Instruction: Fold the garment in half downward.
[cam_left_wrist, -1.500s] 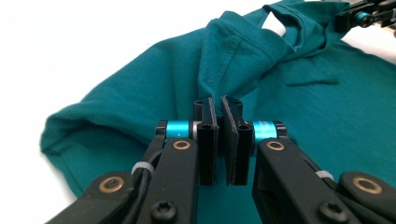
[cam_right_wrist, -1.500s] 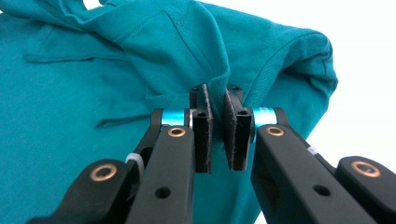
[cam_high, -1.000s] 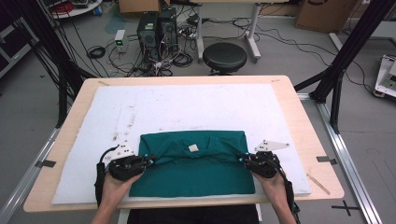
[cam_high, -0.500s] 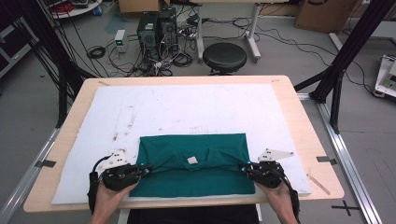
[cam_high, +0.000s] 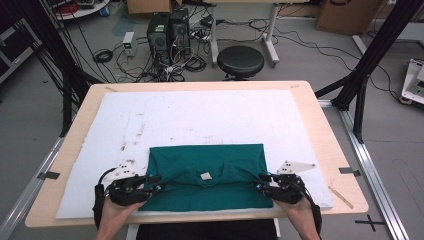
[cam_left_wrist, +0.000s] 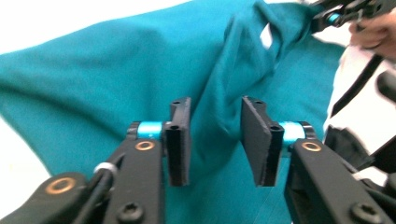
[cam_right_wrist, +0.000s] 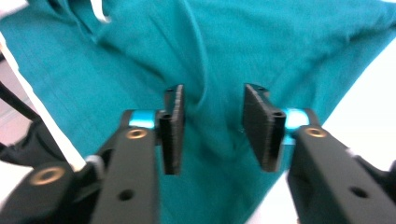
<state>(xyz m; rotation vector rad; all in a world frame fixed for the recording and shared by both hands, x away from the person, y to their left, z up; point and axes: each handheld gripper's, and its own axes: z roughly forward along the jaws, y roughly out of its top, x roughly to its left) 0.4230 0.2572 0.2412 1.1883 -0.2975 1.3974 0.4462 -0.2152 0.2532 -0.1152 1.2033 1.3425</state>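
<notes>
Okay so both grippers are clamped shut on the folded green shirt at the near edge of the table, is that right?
Not quite. Both grippers, left and right, have just been opening: both gripper views show gaps between the fingers and the green shirt. The rest holds.

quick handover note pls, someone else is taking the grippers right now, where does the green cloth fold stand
Left gripper: jaws have just opened, fabric between them, pads off it.
Right gripper: same, just opened, loose fold between the jaws.
Green cloth: folded, flat on the white mat at the near edge, white tag facing up, ridges running to each gripper.
Done: this fold laid down and released.
Left: probably withdraw, smooth the ridges, maybe fold again.
</notes>
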